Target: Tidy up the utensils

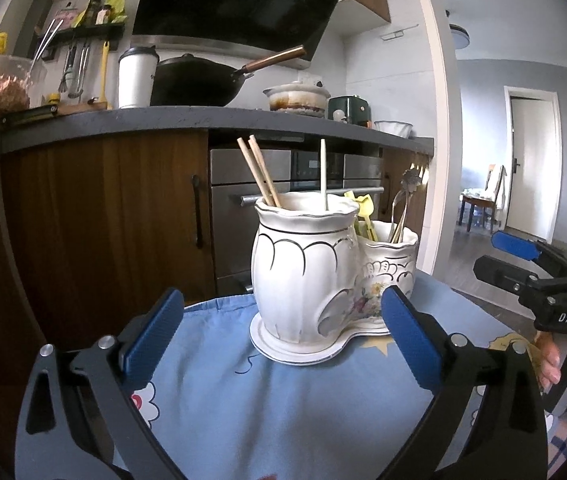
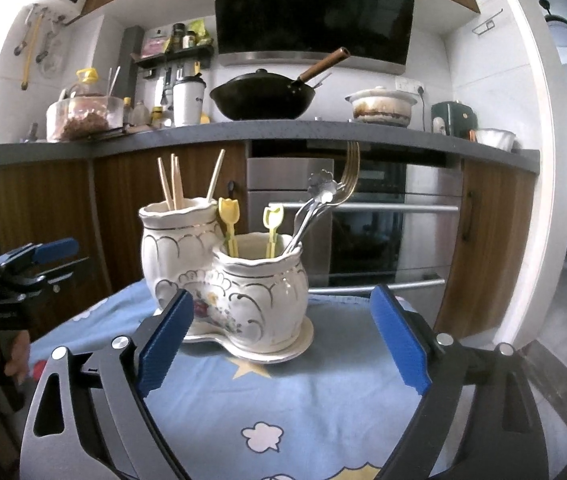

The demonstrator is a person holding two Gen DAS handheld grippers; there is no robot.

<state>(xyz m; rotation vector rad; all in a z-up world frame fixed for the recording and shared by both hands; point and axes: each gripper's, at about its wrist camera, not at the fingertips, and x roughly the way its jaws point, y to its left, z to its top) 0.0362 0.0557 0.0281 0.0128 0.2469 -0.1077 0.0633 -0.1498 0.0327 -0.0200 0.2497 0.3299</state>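
Note:
A white ceramic double utensil holder [image 1: 303, 272] [image 2: 251, 284] stands on a blue cloth-covered table [image 1: 223, 392] [image 2: 303, 392]. Its taller pot holds wooden chopsticks [image 1: 259, 172] [image 2: 173, 182]. Its lower pot holds yellow plastic forks [image 2: 230, 216] [image 1: 365, 210] and metal spoons and a fork [image 2: 323, 200] [image 1: 403, 196]. My left gripper [image 1: 283, 336] is open and empty, just in front of the holder. My right gripper [image 2: 283, 340] is open and empty, just in front of the lower pot. Each gripper also shows at the edge of the other's view.
Behind the table runs a kitchen counter [image 2: 283, 130] with a black wok [image 2: 263, 96], a stained pot [image 2: 381, 106], a white tumbler [image 2: 188, 100] and jars. Wooden cabinets and a steel oven [image 2: 363, 216] stand below it. A doorway opens at the right [image 1: 523, 168].

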